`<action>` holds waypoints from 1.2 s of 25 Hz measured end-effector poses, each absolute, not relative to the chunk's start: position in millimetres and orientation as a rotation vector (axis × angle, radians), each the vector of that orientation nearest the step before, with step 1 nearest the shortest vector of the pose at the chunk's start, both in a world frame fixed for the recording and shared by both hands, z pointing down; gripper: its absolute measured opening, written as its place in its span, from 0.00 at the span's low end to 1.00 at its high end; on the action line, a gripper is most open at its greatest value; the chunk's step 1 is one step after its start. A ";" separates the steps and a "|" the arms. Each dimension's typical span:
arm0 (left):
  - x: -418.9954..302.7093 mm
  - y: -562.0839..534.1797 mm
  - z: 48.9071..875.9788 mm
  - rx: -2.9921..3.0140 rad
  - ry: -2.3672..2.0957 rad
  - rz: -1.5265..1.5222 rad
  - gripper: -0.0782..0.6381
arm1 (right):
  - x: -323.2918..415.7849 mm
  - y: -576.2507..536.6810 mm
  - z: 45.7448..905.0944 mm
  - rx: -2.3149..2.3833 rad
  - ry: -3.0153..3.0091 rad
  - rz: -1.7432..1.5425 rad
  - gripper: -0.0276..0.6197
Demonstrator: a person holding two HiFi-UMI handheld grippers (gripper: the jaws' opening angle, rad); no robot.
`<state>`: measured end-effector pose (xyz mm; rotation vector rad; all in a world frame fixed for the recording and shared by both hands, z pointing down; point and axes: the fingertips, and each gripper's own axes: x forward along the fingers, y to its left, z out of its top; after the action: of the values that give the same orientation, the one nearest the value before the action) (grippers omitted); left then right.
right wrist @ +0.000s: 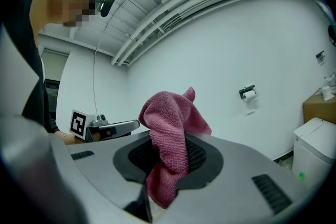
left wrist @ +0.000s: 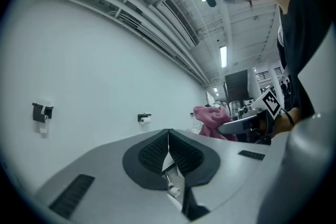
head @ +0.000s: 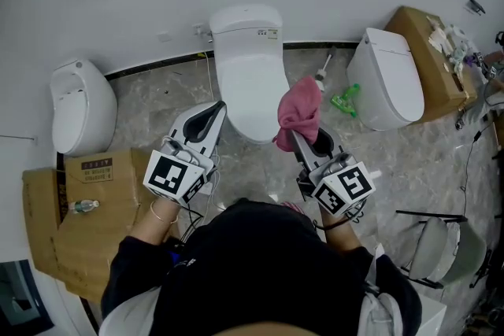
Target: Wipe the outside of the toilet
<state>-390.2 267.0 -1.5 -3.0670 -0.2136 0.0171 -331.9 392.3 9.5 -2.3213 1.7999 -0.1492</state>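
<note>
While the wiping does not, in our judgement, appear to be under way, we record the following. The toilet point(head: 250, 67) stands at the back edge of the floor, tank to the wall and lid down, its long axis running from the wall straight toward the person. The right claw point(head: 313, 144) is clamped on a pink cloth point(head: 299, 110), which bunches above the jaws and hangs out below them. The left claw point(head: 211, 114) is closed, pads together, with nothing between them. Both claws point toward the wall and flank the front of the bowl, one on each side. The cloth lies just beside the bowl's front right flank; we cannot tell whether it touches. We judge the right hand to be the working one: the coming move calls for carrying the cloth leftward onto the bowl's outer wall.
</note>
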 end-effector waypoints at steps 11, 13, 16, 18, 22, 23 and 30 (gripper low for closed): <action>-347.5 217.5 16.2 -3.088 -0.092 -0.027 0.12 | -267.3 352.9 30.4 -2.305 1.811 -0.211 0.18; -335.6 201.8 16.1 -3.080 -0.040 -0.043 0.12 | -244.4 339.1 32.4 -2.288 1.819 -0.207 0.18; -315.9 178.0 11.2 -3.051 0.038 -0.050 0.12 | -209.5 317.2 32.1 -2.266 1.837 -0.205 0.18; -301.2 159.0 5.1 -3.040 0.109 -0.036 0.12 | -189.5 300.8 27.4 -2.244 1.862 -0.192 0.18; -270.9 135.7 1.5 -3.042 0.192 -0.022 0.12 | -157.0 273.8 21.2 -2.195 1.941 -0.177 0.18; -263.8 131.6 2.3 -3.052 0.206 -0.024 0.12 | -148.1 268.8 22.6 -2.185 1.953 -0.185 0.18; -227.3 110.1 4.9 -3.037 0.271 -0.056 0.12 | -103.0 242.3 30.0 -2.108 1.991 -0.218 0.18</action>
<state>-227.3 110.1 4.9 -3.0368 0.2713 -0.0559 -103.0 242.3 30.0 -2.1084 1.9908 -0.2179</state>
